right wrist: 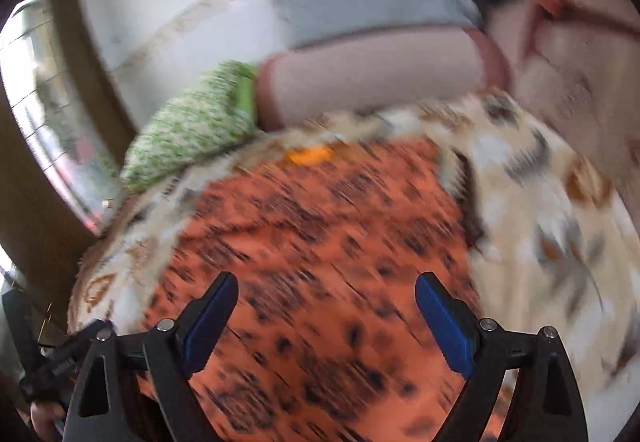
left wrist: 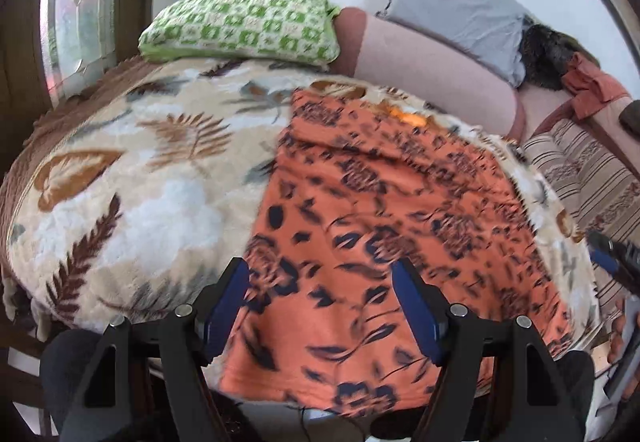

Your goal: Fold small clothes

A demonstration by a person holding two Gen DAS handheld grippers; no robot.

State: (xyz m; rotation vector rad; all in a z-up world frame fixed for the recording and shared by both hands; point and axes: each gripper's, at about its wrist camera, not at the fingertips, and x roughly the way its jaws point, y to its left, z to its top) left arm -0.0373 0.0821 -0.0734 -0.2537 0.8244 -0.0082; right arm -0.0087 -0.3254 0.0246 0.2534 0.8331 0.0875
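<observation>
An orange garment with a dark floral print [left wrist: 380, 210] lies spread flat on a cream leaf-patterned blanket [left wrist: 132, 178]. My left gripper [left wrist: 320, 274] hovers open over the garment's near left part, nothing between its blue pads. In the right wrist view, which is motion-blurred, the same orange garment [right wrist: 320, 250] fills the middle. My right gripper [right wrist: 326, 288] hangs open above it, holding nothing. The right gripper's tip [left wrist: 612, 262] also shows at the right edge of the left wrist view, beside the garment's right border.
A green-and-white checked pillow [left wrist: 244, 22] and a pink bolster [left wrist: 428, 62] lie at the far side by the wall, with a grey pillow [left wrist: 456, 6] behind. A striped cushion [left wrist: 588, 178] lies to the right. A window [left wrist: 76, 2] is at the far left.
</observation>
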